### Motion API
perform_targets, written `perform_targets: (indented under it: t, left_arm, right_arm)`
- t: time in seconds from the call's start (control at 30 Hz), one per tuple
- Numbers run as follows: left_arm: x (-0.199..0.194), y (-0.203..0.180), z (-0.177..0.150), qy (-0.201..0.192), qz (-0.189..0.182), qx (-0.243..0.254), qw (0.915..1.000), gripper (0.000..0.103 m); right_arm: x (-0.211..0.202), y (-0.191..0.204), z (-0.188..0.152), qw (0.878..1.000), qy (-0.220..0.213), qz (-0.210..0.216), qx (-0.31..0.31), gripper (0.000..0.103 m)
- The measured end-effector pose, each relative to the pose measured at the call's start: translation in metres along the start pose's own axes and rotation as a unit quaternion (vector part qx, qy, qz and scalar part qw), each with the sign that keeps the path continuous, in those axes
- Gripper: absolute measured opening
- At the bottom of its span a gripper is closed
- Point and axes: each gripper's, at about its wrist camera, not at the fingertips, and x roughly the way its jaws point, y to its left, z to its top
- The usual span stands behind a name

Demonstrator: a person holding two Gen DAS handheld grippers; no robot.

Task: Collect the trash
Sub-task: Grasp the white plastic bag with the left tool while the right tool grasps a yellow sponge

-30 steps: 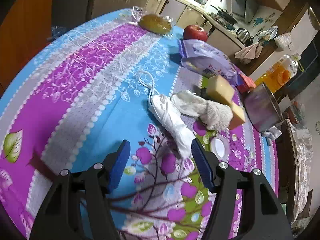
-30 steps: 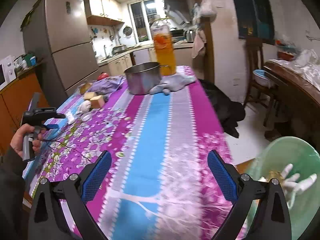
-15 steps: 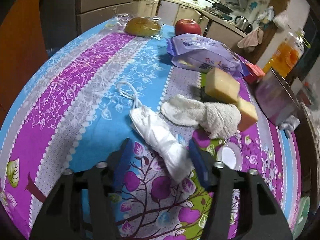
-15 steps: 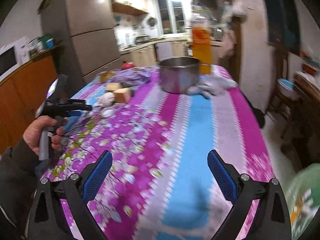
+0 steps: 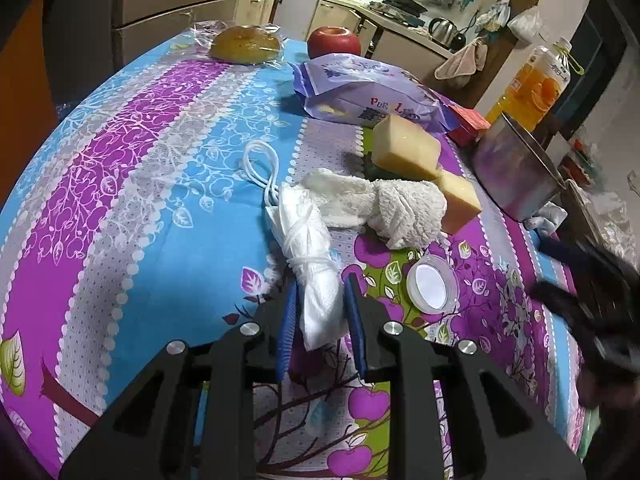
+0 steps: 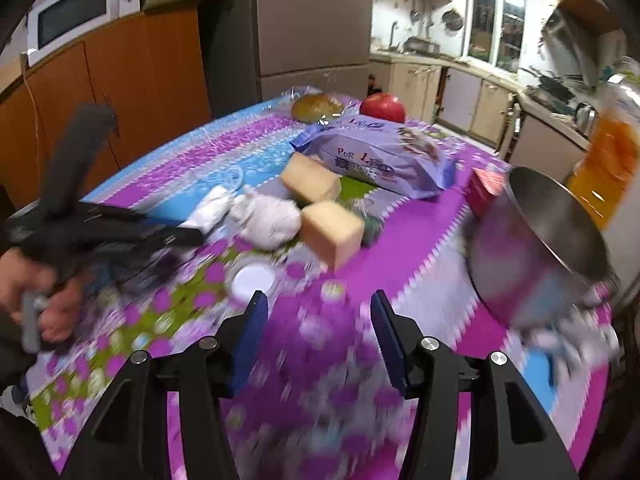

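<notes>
A rolled white face mask [image 5: 316, 280] with ear loops lies on the flowered tablecloth [image 5: 160, 184]. My left gripper [image 5: 320, 320] is closing on its near end, and both blue pads touch the sides of the roll. The right wrist view shows that gripper [image 6: 192, 236] held by a hand [image 6: 44, 312], with the mask [image 6: 210, 206] at its tips. My right gripper [image 6: 316, 336] hovers over the blurred cloth with its jaws closing and nothing between them. A small white lid [image 6: 253, 280] lies just beyond its left finger.
A white terry rag [image 5: 400, 208] lies beside the mask, touching two yellow sponges [image 5: 404, 148]. Behind them lie a purple packet [image 5: 368, 96], an apple [image 5: 334, 40] and a wrapped bun [image 5: 244, 44]. A steel pot [image 6: 536, 240], a red box [image 6: 486, 188] and a juice bottle [image 5: 536, 88] stand at the right.
The left jaws have narrowed from wide apart to touching the mask. The right gripper has swung from the table's far side and the green bin toward the clutter, and its jaws have narrowed.
</notes>
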Motion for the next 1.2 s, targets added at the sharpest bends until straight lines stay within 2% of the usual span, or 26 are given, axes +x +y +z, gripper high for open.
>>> perform_targets:
  t: [0.17,0.33,0.37,0.43,0.57,0.6,0.73,0.83,0.97,1.13,1.2]
  left_arm:
    - [0.001,0.002,0.000,0.002,-0.012,0.003,0.9999,0.022]
    - [0.001,0.001,0.000,0.001,-0.017,0.006,0.9998,0.022]
    - [0.001,0.001,0.000,0.001,-0.019,0.007,0.9998,0.022]
    - [0.002,0.001,0.001,0.000,-0.022,0.006,0.9997,0.022]
    - [0.003,0.001,0.002,-0.002,-0.023,0.005,0.9997,0.022]
    - [0.003,0.001,0.001,-0.002,-0.023,0.006,0.9997,0.022]
    - [0.003,0.001,0.000,-0.005,-0.024,0.005,0.9997,0.022]
    - [0.002,0.000,-0.002,-0.008,-0.027,0.005,0.9996,0.022]
    - [-0.002,-0.007,-0.009,-0.010,-0.029,0.017,0.9994,0.022]
    - [-0.011,-0.012,-0.016,-0.024,-0.022,0.025,0.9992,0.021]
    - [-0.016,-0.012,-0.019,-0.028,-0.024,0.023,0.9991,0.021]
  right_arm:
    - [0.044,-0.002,0.035,0.998,0.021,-0.014,-0.059,0.061]
    - [0.071,0.006,0.052,0.993,0.047,-0.015,-0.110,0.061]
    - [0.075,0.006,0.053,0.992,0.052,-0.016,-0.115,0.060]
    - [0.079,0.005,0.053,0.991,0.055,-0.016,-0.117,0.050]
    - [0.078,0.007,0.044,0.992,0.049,-0.019,-0.116,0.048]
    - [0.076,0.007,0.044,0.992,0.045,-0.024,-0.113,0.041]
    - [0.062,0.010,0.036,0.995,0.025,-0.020,-0.096,0.038]
    - [0.043,0.016,0.026,0.996,0.004,-0.037,-0.076,0.038]
    - [0.010,0.018,0.009,0.998,-0.025,-0.059,-0.018,0.038]
    - [-0.020,0.027,-0.021,0.993,-0.045,-0.101,0.044,0.038]
    - [-0.030,0.030,-0.031,0.991,-0.054,-0.105,0.066,0.038]
